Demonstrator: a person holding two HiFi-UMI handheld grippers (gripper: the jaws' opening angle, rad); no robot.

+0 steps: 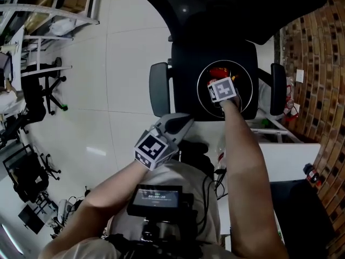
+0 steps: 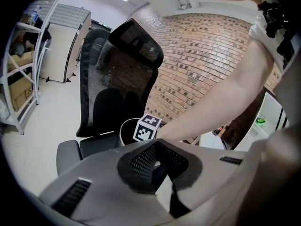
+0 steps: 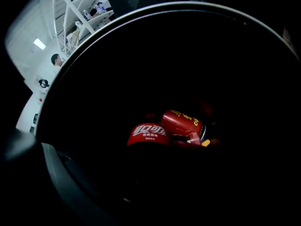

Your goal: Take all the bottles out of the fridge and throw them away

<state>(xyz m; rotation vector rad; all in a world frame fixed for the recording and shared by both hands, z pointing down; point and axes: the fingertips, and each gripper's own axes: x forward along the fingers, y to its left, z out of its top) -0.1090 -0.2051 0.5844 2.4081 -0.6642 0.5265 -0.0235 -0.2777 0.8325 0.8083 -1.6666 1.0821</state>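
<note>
A round black bin (image 1: 200, 85) stands on the seat of a black office chair (image 1: 183, 58). At its bottom lie a dark cola bottle with a red label (image 3: 148, 135) and a red container with yellow print (image 3: 183, 122); red also shows in the bin (image 1: 218, 72) from the head view. My right gripper (image 1: 221, 88) reaches down into the bin, with the cola bottle straight ahead of it. Its jaws are lost in the dark. My left gripper (image 1: 178, 124) hangs near my waist beside the chair, its jaws (image 2: 157, 166) together and empty.
The chair's armrests (image 1: 158, 93) flank the bin. A white table (image 1: 291, 161) stands at the right by a brick wall (image 1: 318, 53). A small dark bottle with a red cap (image 1: 309, 172) lies at the table's right edge. White shelving (image 1: 38, 31) and other chairs stand at the left.
</note>
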